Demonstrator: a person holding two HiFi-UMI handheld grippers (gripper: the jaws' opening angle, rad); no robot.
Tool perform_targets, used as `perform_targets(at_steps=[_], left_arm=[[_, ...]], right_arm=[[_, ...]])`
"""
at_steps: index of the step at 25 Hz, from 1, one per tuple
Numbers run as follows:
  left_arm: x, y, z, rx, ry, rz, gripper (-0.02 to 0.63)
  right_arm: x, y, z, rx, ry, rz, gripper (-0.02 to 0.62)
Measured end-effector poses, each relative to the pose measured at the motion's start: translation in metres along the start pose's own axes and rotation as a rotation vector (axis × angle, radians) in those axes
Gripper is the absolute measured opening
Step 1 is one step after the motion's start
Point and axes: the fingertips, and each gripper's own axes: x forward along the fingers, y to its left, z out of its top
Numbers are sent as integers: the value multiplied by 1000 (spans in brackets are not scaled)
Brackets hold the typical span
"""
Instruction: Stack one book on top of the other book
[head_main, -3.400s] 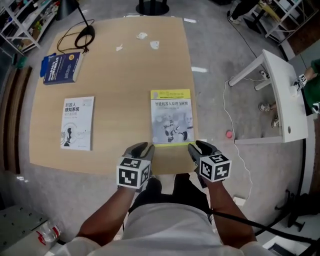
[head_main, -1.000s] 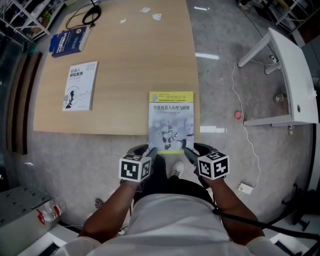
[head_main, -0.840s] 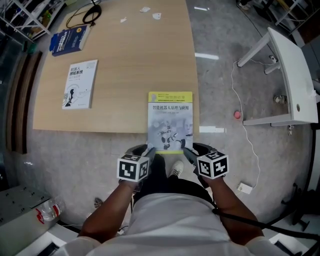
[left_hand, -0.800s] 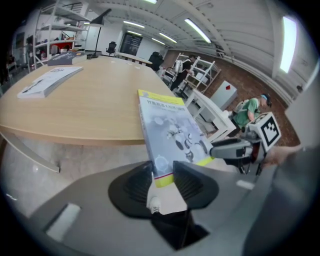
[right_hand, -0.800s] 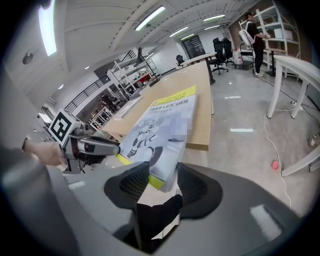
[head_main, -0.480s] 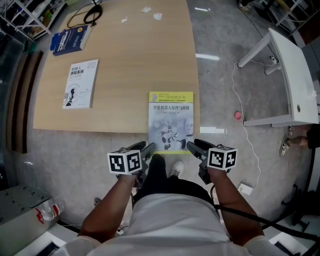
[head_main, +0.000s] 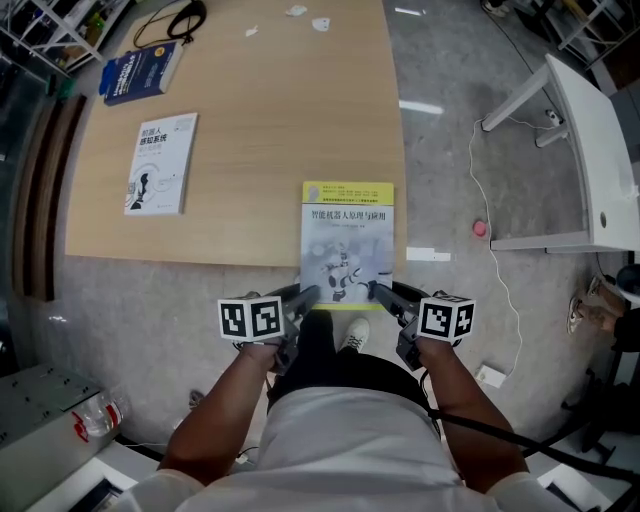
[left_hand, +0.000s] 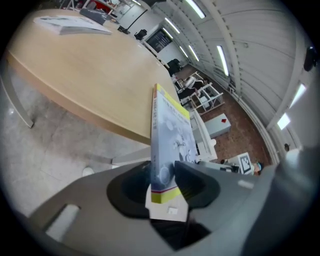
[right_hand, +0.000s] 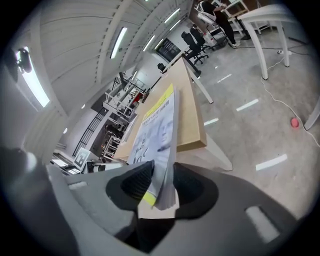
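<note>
A book with a yellow-green band (head_main: 347, 240) lies at the near edge of the wooden table (head_main: 270, 120), its near end hanging past the rim. My left gripper (head_main: 303, 297) grips its near left corner and my right gripper (head_main: 383, 293) its near right corner. Both sets of jaws have just been closing with the book between them. In the left gripper view the book (left_hand: 170, 135) stands edge-on inside the left gripper (left_hand: 162, 172). The right gripper view shows the book (right_hand: 157, 125) pinched by the right gripper (right_hand: 160, 180). A white book (head_main: 160, 178) lies at the table's left.
A blue book (head_main: 143, 72) and a black cable (head_main: 185, 18) lie at the far left of the table, with paper scraps (head_main: 320, 22) at the far edge. A white bench (head_main: 590, 150), a white cord and a small pink object (head_main: 480, 228) are on the floor to the right.
The book, earlier wholly on the table, now overhangs its near edge. Both grippers have rolled onto their sides and closed on the book's near corners.
</note>
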Motion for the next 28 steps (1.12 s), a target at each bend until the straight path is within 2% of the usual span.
perform_targets(at_steps=[5,9,16,22,28], left_arm=[[-4,-3,3,105,-18,51,146],[-11,-17,5,175,-43,67,130],[-32,-46,15,196,-99,40,129],[-48,-64,7,258,-146,68,130],[-71,-71,4,255,-221,99,130]], right_arm=[[-7,15,4,-72,-13,3,98],[-15,39,11,-163,-36,15,91],[-33,67,19,-218,-70,61,97],[-51,83,16,-294,-96,83,98],[-54,106,16,-357,-91,126,98]])
